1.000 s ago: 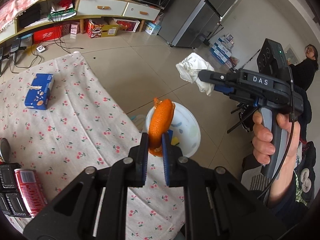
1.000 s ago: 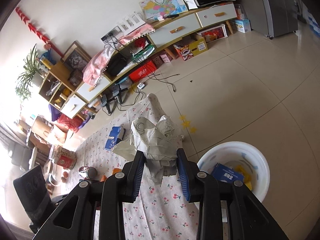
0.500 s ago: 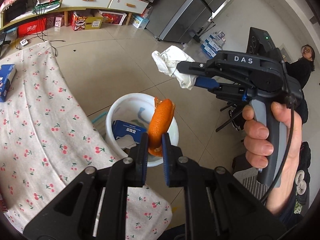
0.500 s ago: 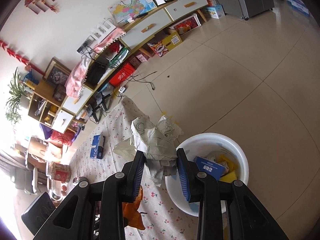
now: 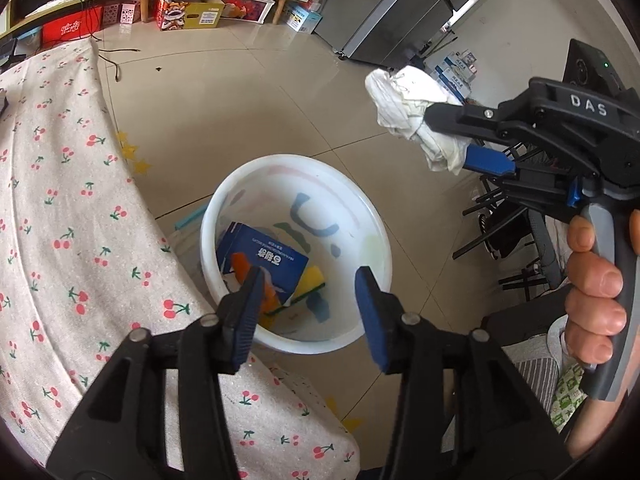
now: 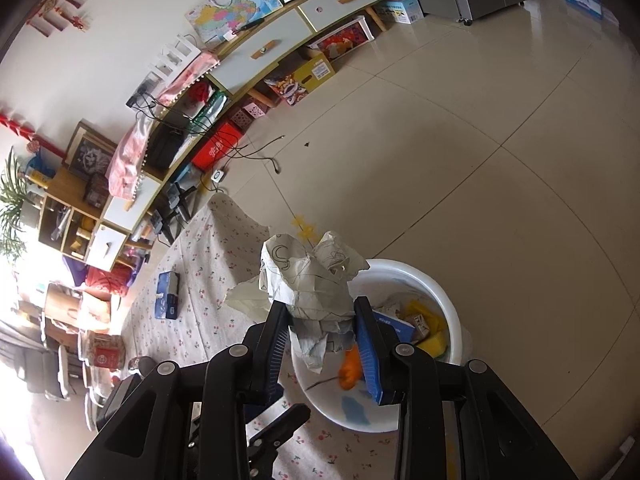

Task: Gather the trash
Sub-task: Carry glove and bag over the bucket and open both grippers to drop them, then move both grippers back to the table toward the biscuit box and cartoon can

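Orange peel (image 5: pixel 256 280) drops from your left gripper (image 5: pixel 310 312), whose jaws have just been spreading, into the white basin (image 5: pixel 372 240); carry the crumpled paper (image 6: pixel 316 284), pinched in your right gripper (image 6: pixel 320 344), squarely over it before you let go.

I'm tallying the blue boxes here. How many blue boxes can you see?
2. One blue box lies inside the white basin on the floor; another lies on the cherry-print tablecloth. The crumpled paper could hide more.

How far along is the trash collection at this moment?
Done: a blue box, yellow sponge and orange peel lie in the white basin; the left gripper, jaws just opened, is empty. In hand: the right gripper holds crumpled paper. Left: a blue pack on the cloth.
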Available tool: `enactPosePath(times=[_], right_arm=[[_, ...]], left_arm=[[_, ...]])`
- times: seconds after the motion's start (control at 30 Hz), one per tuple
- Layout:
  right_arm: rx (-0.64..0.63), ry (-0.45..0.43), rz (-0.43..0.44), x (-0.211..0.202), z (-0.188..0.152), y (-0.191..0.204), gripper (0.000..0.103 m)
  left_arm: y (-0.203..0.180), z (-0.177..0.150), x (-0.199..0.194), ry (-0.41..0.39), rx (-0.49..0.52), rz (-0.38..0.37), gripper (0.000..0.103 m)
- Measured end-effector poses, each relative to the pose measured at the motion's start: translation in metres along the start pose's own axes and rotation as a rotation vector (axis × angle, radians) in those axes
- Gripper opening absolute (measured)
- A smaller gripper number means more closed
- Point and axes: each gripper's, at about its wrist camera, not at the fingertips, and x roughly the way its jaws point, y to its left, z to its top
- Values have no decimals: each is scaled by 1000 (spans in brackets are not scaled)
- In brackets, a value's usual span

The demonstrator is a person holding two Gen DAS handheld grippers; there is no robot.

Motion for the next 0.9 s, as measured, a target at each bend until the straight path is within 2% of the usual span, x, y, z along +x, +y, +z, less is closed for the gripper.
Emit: enactPosePath(times=[0.33,0.43,0.47,0.53,0.67,0.9], right_arm=[[-7,86,-93,25,-5,-10,38],[-32,123,-127,34,-8,-9,42],[-41,142,-145,38,-10,-8,50],[-38,154,-181,43,-10,-10,51],[-7,114,-152,33,-7,-12,51],[-27,86,-131,35,-5,12,52]], left_arm=[[16,1,-40,-41,-35,32,48],[25,2,-54,-49,-36,49,48],[27,2,-60,-53,-37,57,48],[33,3,-72,-68,-43,71,48],[49,2,-99,-96,-54,122,48],[86,3,-137,-118,-85,223,48]])
